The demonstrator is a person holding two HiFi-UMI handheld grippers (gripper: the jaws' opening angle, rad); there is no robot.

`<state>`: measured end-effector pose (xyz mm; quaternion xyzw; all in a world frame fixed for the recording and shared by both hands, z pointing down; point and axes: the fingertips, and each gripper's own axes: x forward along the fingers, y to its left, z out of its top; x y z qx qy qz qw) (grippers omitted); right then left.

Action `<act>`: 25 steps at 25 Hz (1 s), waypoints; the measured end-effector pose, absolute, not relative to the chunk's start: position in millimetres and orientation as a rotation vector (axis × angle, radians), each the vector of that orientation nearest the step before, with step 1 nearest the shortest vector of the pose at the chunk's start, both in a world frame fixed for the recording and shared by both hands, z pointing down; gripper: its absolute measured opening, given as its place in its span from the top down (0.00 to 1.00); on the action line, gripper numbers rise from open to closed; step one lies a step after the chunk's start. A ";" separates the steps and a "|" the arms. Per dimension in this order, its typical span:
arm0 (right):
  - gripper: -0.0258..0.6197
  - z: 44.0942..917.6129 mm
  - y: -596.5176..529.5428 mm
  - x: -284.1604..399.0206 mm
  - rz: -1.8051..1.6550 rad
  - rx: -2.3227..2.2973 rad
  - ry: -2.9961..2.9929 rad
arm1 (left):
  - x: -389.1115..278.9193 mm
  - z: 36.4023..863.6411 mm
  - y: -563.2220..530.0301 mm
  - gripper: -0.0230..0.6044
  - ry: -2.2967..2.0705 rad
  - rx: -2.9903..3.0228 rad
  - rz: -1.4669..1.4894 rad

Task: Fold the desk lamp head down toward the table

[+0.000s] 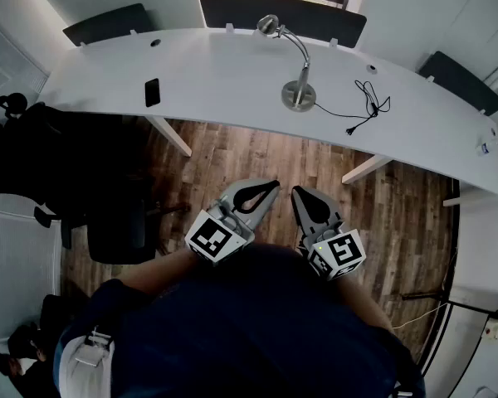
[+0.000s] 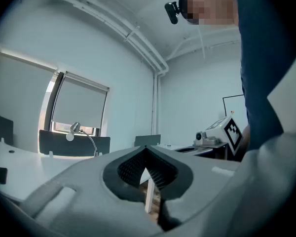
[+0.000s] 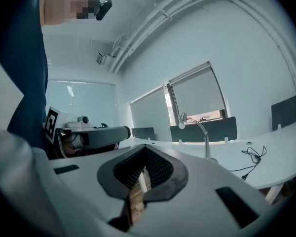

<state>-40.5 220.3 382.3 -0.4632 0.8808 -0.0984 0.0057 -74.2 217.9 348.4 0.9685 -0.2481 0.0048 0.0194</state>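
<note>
The desk lamp [image 1: 299, 94] stands on the curved white desk [image 1: 224, 81], with a round metal base, a curved gooseneck and its head [image 1: 268, 25] raised toward the far edge. My left gripper [image 1: 273, 184] and right gripper [image 1: 297, 192] are held close to my body over the wooden floor, well short of the desk and side by side. Both are shut with nothing between the jaws. In the left gripper view the lamp [image 2: 75, 128] shows far off to the left beyond the closed tips [image 2: 146, 147]. The right gripper view has the lamp [image 3: 183, 117] upright past its tips [image 3: 145, 146].
A black cable [image 1: 367, 106] lies coiled right of the lamp base, and a black phone [image 1: 152, 92] lies on the desk's left part. Dark chairs [image 1: 108, 23] stand behind the desk. A black office chair [image 1: 116, 222] is at my left on the floor.
</note>
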 end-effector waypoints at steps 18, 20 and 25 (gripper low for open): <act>0.94 381.8 213.6 -25.0 -0.310 -1.382 2.756 | -59.7 349.2 210.4 0.96 -0.828 2.987 0.035; 0.94 382.0 213.4 -17.0 -0.302 -1.360 2.754 | -53.5 352.8 211.7 0.96 -0.857 2.976 0.044; 0.94 401.1 216.1 3.6 -0.341 -1.313 2.780 | -33.0 369.4 219.3 0.96 -0.925 2.955 0.062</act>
